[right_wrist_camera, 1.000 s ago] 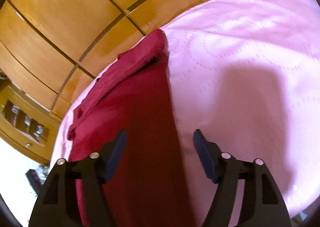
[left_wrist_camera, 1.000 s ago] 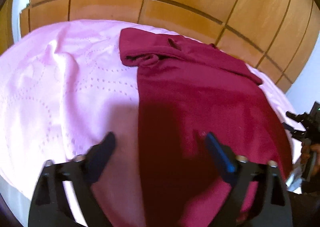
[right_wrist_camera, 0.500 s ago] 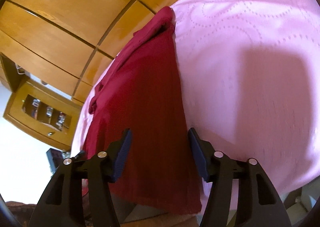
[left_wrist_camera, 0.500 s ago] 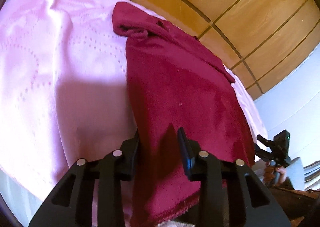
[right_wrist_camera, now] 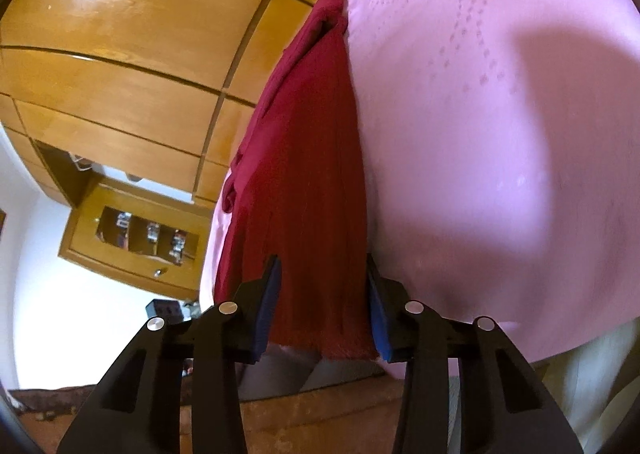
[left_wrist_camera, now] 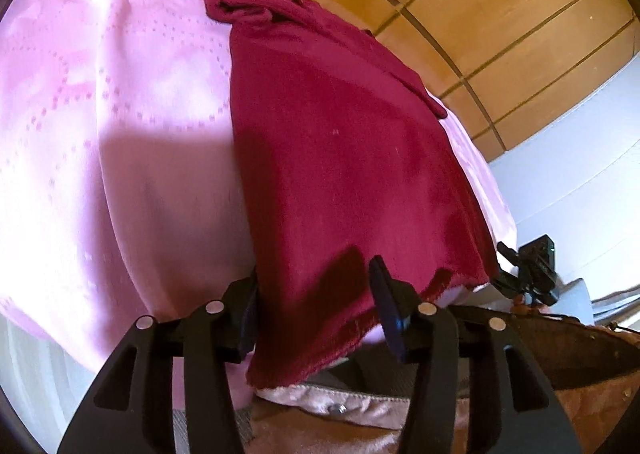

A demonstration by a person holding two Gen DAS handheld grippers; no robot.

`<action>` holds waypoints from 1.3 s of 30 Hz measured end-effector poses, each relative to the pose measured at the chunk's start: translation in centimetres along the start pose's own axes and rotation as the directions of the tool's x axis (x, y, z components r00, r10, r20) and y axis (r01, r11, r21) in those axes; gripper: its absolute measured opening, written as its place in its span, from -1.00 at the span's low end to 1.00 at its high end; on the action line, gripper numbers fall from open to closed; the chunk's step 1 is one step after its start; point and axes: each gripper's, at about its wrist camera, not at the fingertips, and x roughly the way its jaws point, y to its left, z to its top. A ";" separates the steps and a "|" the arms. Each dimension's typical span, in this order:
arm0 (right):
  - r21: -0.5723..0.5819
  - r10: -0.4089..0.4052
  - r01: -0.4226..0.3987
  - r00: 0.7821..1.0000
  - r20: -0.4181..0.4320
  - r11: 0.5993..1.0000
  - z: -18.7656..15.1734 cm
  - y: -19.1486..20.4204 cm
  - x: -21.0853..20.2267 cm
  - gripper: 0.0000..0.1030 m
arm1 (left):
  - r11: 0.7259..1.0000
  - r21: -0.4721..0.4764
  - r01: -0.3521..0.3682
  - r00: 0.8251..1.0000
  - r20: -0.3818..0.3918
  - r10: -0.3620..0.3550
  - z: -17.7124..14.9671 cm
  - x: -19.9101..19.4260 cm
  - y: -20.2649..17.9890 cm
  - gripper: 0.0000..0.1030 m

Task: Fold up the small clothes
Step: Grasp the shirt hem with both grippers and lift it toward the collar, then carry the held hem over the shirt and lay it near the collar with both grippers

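Note:
A maroon garment (left_wrist_camera: 340, 141) lies flat on the pink bedsheet (left_wrist_camera: 120, 133), and its near hem hangs over the bed's front edge. My left gripper (left_wrist_camera: 316, 294) straddles the hem's left corner. Its jaws are opening, and the cloth lies between the fingertips (left_wrist_camera: 384, 290) without being pinched. In the right wrist view the same garment (right_wrist_camera: 308, 173) runs away from me along the pink sheet (right_wrist_camera: 500, 133). My right gripper (right_wrist_camera: 324, 294) straddles the hem's right corner, its jaws closing with cloth between them, and it also shows as the right gripper (left_wrist_camera: 528, 274) at the far right of the left wrist view.
Glossy wooden wardrobe panels (right_wrist_camera: 120, 33) stand behind the bed. A wooden cabinet (right_wrist_camera: 140, 238) with small items is at the left of the right wrist view. A brown surface (left_wrist_camera: 580, 394) lies below the bed's front edge. A white wall (left_wrist_camera: 580, 173) is at the right.
Both grippers dropped toward the bed's front edge and came down over the garment's hem. Their jaws narrowed around the cloth; the left pair then widened slightly.

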 end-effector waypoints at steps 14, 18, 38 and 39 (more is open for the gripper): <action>-0.094 0.056 -0.055 0.998 0.006 0.994 0.0 3.0 -0.4 -0.87 | 0.999 0.020 0.042 0.995 0.085 -0.043 0.8 -2.8 -1.4 -0.86; -0.122 0.117 -0.112 0.993 0.034 0.986 0.5 4.2 -1.4 -0.88 | 0.995 0.034 0.093 0.986 0.133 -0.097 0.9 -4.7 -1.8 -0.87; -0.382 0.543 -0.482 0.837 0.066 0.789 -2.8 10.1 -10.2 -0.88 | 0.906 0.130 0.402 0.831 0.364 -0.421 -3.3 -16.5 -5.3 -0.87; -0.386 0.556 -0.493 0.829 0.065 0.780 -2.8 10.1 -10.4 -0.88 | 0.905 0.129 0.405 0.827 0.370 -0.423 -3.4 -16.8 -5.2 -0.87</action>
